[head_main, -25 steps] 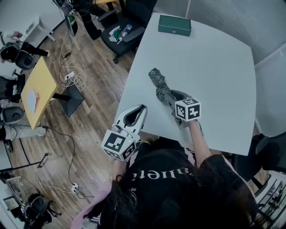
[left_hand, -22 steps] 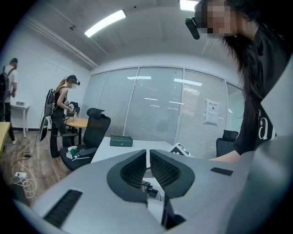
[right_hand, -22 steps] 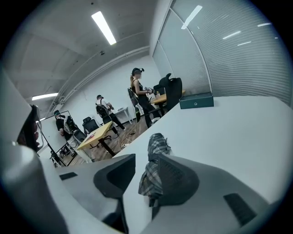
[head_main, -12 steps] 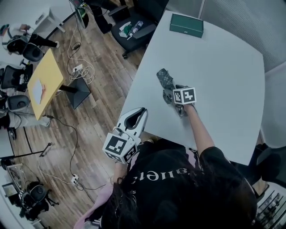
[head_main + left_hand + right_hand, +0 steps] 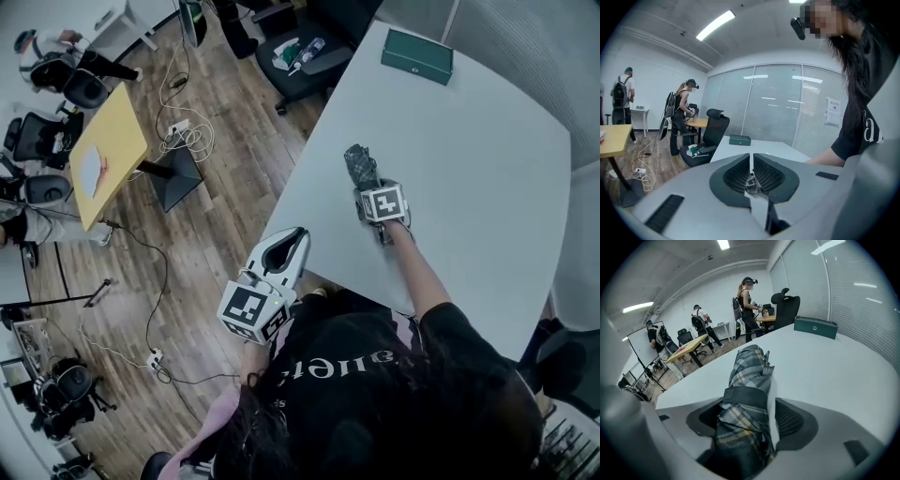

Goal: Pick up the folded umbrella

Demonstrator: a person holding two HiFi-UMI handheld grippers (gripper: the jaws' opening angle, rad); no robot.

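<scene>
From the head view, wood-plank floor point(image 5: 225, 197) fills the left; a yellow table point(image 5: 108, 164) stands at ten o'clock, a black office chair point(image 5: 314, 61) at twelve, beside the white table point(image 5: 487, 178). Strip lights point(image 5: 716, 25) cross the ceiling.

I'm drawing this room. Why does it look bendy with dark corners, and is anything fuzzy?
Both gripper views: the wide-angle lens curves the ceiling light and darkens the corners. Right gripper view: the plaid umbrella is so close its near end looks dark and soft. Left gripper view: the mosaic patch was added afterwards. Head view: the white table is evenly lit.
</scene>
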